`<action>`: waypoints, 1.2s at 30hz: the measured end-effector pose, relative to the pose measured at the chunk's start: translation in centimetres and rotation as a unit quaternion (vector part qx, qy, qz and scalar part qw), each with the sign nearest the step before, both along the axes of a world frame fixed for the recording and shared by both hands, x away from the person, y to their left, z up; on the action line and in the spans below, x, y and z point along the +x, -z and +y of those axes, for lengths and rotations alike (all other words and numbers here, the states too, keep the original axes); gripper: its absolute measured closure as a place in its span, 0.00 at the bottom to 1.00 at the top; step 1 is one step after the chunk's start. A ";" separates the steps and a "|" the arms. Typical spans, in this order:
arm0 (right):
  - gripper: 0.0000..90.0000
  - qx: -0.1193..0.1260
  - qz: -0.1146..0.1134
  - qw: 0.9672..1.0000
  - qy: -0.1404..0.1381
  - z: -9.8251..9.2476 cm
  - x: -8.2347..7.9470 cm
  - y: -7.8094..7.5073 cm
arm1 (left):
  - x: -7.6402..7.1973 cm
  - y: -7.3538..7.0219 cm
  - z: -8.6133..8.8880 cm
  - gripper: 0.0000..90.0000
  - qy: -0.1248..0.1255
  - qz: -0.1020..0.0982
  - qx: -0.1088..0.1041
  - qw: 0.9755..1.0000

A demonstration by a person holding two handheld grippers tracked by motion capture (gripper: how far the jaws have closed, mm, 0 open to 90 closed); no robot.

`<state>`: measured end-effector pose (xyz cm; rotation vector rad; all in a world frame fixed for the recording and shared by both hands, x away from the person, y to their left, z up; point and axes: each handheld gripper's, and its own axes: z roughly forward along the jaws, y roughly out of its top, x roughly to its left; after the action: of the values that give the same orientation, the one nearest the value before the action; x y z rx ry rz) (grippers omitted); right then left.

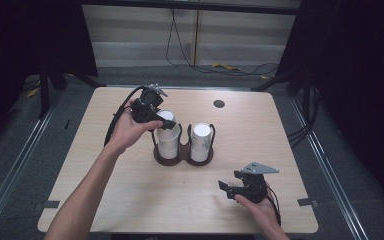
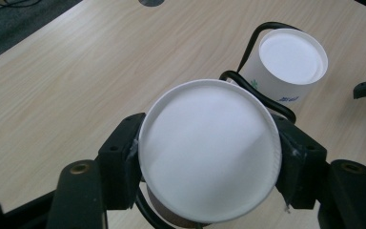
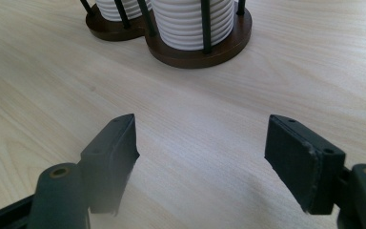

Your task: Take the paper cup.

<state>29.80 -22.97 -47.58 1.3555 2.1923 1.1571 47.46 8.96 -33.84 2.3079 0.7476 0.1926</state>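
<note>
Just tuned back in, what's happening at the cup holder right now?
The left gripper is clamped on the top paper cup of the left stack, its fingers pressing the cup's sides, above the double cup holder. The second stack sits in the holder's other ring. The right gripper hangs open over the table, holding nothing.

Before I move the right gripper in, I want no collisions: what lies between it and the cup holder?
Bare tabletop, as the right gripper view shows.
</note>
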 end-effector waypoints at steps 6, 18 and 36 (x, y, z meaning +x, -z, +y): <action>0.29 0.000 0.000 1.000 0.000 0.0 0.0 0.0 | 0.0 -0.3 0.3 0.40 -0.006 -0.002 -0.011 1.000; 0.29 0.000 0.002 1.000 0.000 0.0 0.0 0.0 | -0.1 -0.8 0.9 0.40 -0.012 -0.004 -0.044 0.999; 0.29 0.001 0.004 1.000 -0.001 0.1 0.0 0.0 | -1.4 -2.3 2.3 0.40 -0.002 -0.032 -0.099 0.995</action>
<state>29.82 -22.91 -47.60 1.3613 2.1980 1.1583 46.09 11.24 -31.51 2.1023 0.7054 0.1852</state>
